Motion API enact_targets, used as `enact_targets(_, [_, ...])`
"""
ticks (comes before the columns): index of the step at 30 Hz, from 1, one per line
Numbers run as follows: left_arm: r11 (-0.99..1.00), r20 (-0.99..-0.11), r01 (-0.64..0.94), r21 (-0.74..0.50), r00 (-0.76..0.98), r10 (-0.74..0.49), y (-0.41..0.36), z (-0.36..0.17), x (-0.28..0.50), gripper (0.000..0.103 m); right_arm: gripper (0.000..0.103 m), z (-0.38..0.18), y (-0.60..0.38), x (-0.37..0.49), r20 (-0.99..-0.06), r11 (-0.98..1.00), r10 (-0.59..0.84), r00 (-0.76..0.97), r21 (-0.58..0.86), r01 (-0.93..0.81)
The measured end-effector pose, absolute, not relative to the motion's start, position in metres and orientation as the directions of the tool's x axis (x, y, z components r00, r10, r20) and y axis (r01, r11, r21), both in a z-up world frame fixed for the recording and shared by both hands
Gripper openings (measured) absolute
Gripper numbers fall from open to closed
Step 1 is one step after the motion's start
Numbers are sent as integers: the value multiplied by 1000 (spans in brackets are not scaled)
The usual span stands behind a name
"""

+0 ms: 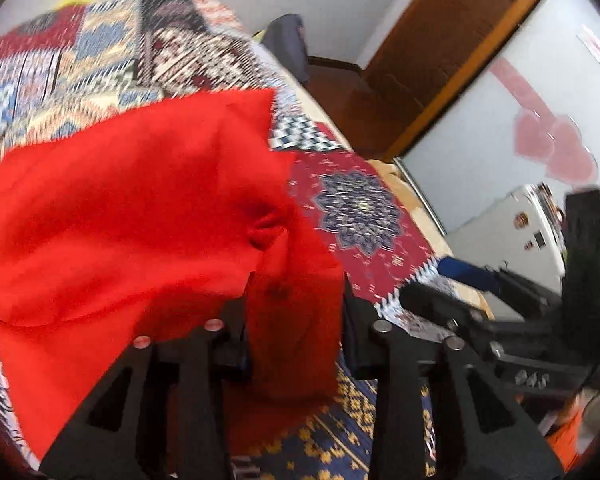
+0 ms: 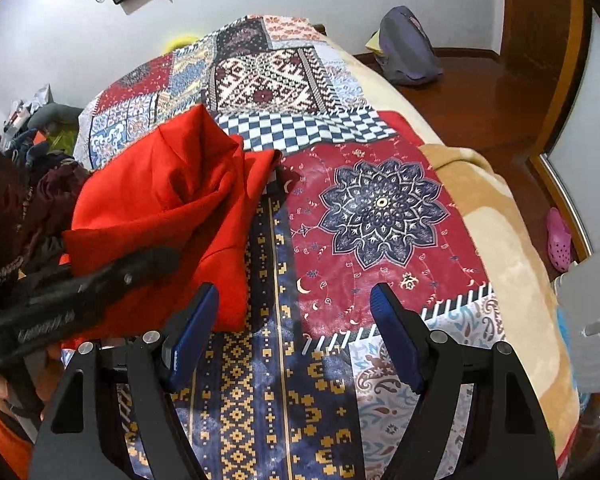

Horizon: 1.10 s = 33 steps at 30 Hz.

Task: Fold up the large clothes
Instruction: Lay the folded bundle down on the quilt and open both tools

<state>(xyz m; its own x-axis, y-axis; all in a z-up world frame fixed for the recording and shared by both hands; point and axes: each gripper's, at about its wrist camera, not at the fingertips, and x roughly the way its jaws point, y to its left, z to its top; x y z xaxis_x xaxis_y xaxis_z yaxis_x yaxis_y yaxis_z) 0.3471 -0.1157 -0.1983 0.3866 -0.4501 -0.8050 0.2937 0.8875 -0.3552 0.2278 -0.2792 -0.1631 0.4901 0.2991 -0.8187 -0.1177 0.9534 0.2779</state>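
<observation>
A large red garment [image 2: 172, 204] lies bunched on the left half of the patchwork bedspread [image 2: 380, 208]. In the left wrist view the red garment [image 1: 132, 216] fills the frame, and a fold of it hangs between the fingers of my left gripper [image 1: 296, 320], which is shut on it. The left gripper also shows in the right wrist view [image 2: 112, 276] as a dark blurred bar over the cloth. My right gripper [image 2: 296, 308] is open and empty, its blue pads [image 2: 396, 344] above the bedspread just right of the garment. It also shows at the right in the left wrist view [image 1: 452, 280].
A dark heap of other clothes [image 2: 40, 200] lies left of the red garment. A tan blanket [image 2: 512, 240] hangs over the bed's right edge. A grey backpack [image 2: 408, 44] sits on the wooden floor beyond the bed. A pink shoe [image 2: 558, 240] lies by the wardrobe.
</observation>
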Motion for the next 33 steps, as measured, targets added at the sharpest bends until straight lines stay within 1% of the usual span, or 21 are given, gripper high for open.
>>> enact_targets(3, [877,-788,338,-341,407,-463,-115,-178,335,35,75,-156,-279,226,-807,951,307,504,282,-126])
enact_targets(5, [876,-768,356,-326,442,-464,-109,-160,326,42,75,-149,-276,225,-797,950,311,517,280,-140])
enact_targets(7, [889,-751,345,-302,489,-444,-95,-146,322,46,75,-140,-271,224,-786,950,311,534,269,-158])
enact_targets(9, [904,-740,315,-288,526,-419,-76,-137,319,47,75,-132,-263,224,-773,946,323,547,266,-183])
enact_targets(12, [942,-745,260,-212,581,-328,-48,-131,319,49,75,-120,-251,227,-750,938,347,563,268,-221])
enact_targets(15, [976,-762,198,-88,617,-194,-25,-138,319,52,75,-108,-233,233,-726,924,381,573,270,-271])
enact_targets(19, [990,-813,140,-32,572,-108,2,-166,320,53,75,-105,-204,244,-719,907,413,559,267,-327])
enact_targets(22, [991,-853,127,-35,514,-96,11,-189,312,53,75,-118,-182,253,-738,893,433,517,272,-359])
enact_targets(24, [991,-863,124,-53,494,-108,14,-203,307,57,75,-131,-172,256,-760,891,428,490,264,-369])
enact_targets(28, [995,-851,90,-50,517,-89,17,-215,298,67,75,-166,-168,261,-814,898,394,426,241,-370])
enact_targets(30, [995,-850,78,-69,517,-100,19,-216,297,68,75,-186,-177,265,-846,914,360,394,235,-331])
enact_targets(33, [994,-847,78,-82,521,-111,20,-216,294,70,75,-205,-199,264,-859,916,367,356,267,-298])
